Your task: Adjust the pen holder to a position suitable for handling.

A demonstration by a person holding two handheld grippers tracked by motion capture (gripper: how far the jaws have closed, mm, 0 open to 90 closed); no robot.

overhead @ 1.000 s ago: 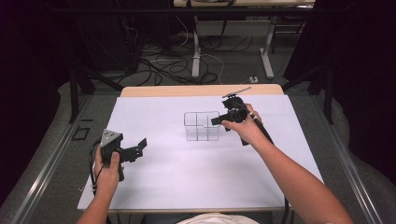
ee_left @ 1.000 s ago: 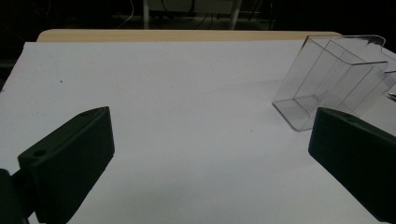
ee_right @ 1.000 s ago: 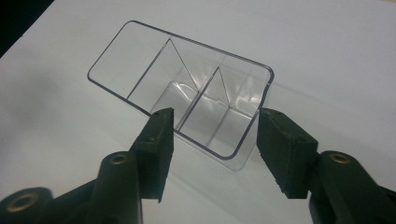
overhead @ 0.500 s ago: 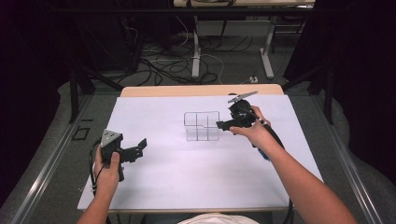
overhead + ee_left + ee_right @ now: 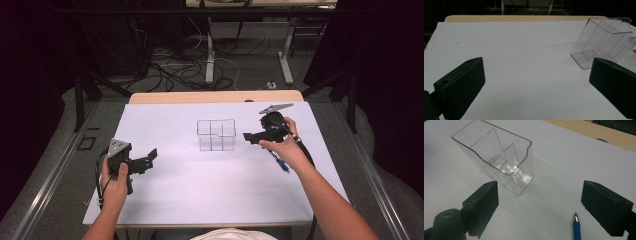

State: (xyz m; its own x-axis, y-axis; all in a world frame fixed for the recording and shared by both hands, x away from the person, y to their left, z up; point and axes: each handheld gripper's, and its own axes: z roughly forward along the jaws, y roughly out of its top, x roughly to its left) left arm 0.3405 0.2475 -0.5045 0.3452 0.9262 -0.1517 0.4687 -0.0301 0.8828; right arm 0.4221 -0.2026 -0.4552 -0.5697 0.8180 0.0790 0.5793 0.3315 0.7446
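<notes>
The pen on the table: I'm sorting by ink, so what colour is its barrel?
Blue; the pen shows best in the right gripper view.

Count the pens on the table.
1: a blue pen lies on the white table right of the clear organizer, partly under the person's right hand.

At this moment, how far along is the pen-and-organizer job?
Done: clear organizer stands upright, compartments empty. In hand: nothing; right gripper, jaws just opened, is beside the organizer, with the blue pen lying on the table. Left gripper open. Left: probably putting the pen in.
</notes>
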